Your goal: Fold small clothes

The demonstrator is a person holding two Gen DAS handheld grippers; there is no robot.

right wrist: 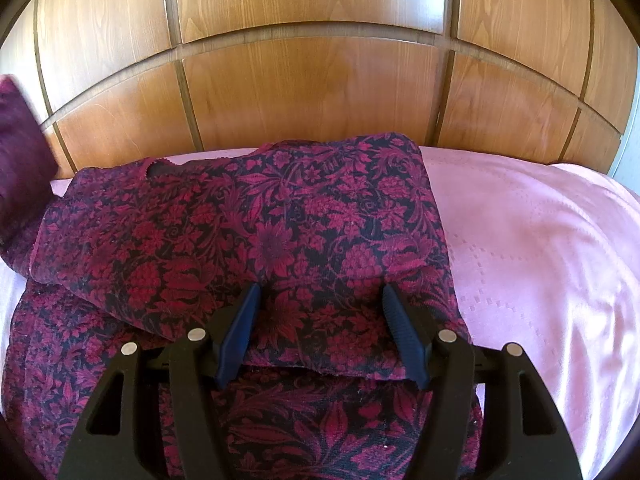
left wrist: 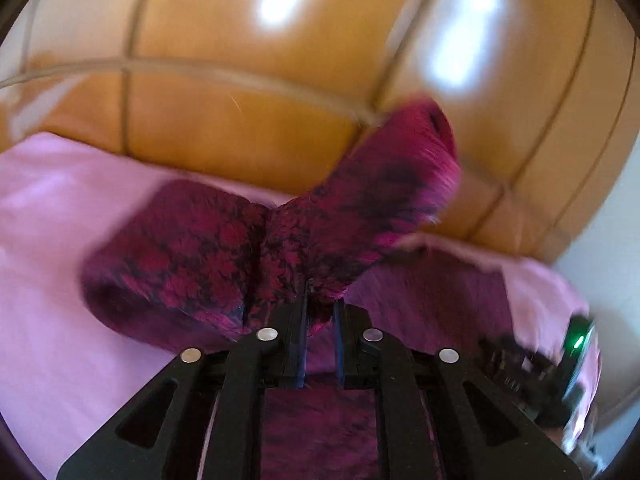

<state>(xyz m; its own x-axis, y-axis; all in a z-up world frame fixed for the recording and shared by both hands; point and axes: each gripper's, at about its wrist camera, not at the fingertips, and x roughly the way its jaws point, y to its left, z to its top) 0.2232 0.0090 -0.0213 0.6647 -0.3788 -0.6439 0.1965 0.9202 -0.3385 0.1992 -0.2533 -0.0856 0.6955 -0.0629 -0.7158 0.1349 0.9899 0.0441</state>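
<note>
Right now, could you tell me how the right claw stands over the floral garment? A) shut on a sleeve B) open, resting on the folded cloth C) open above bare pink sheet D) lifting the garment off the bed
B: the right claw has its fingers spread apart, with the folded floral garment lying flat between them.

We can find no words, labels, brand names, numbers or signs to read in these pictures, from twelve o'clock right around to six o'clock and back again.
</note>
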